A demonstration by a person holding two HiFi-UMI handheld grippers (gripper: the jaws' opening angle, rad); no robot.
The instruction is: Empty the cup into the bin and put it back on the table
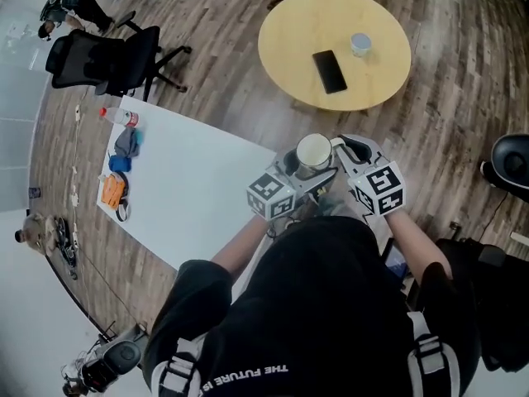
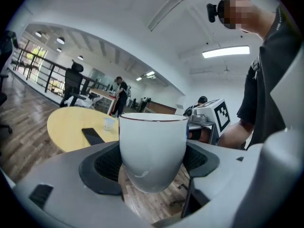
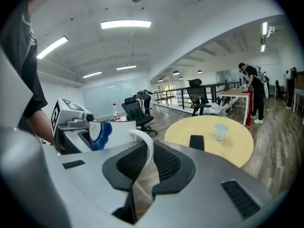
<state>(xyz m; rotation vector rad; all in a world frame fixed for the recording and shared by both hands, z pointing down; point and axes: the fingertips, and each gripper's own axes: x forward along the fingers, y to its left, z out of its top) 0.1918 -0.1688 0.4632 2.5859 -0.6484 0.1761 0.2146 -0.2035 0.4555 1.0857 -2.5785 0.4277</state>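
Black-shirted person (image 1: 322, 304) fills the head view's lower edge; a white counter (image 1: 198, 197) lies left, a round yellow counter (image 1: 289, 40) ahead. Left claw (image 1: 304, 179) is clamped on the body of the white cup (image 1: 314, 150), right claw (image 3: 147, 163) pinches its handle (image 3: 145, 146); the cup hangs upright over wooden floor (image 1: 463, 98) between the 2 counters. On the yellow counter lie a black phone (image 1: 330, 71) and a small clear cup (image 1: 361, 44).

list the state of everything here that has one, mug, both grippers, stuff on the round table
mug: upright, held in the air over the floor
left gripper: shut on the mug's body
right gripper: shut on the mug's handle
phone: lying flat on the round table
plastic cup: upright on the round table
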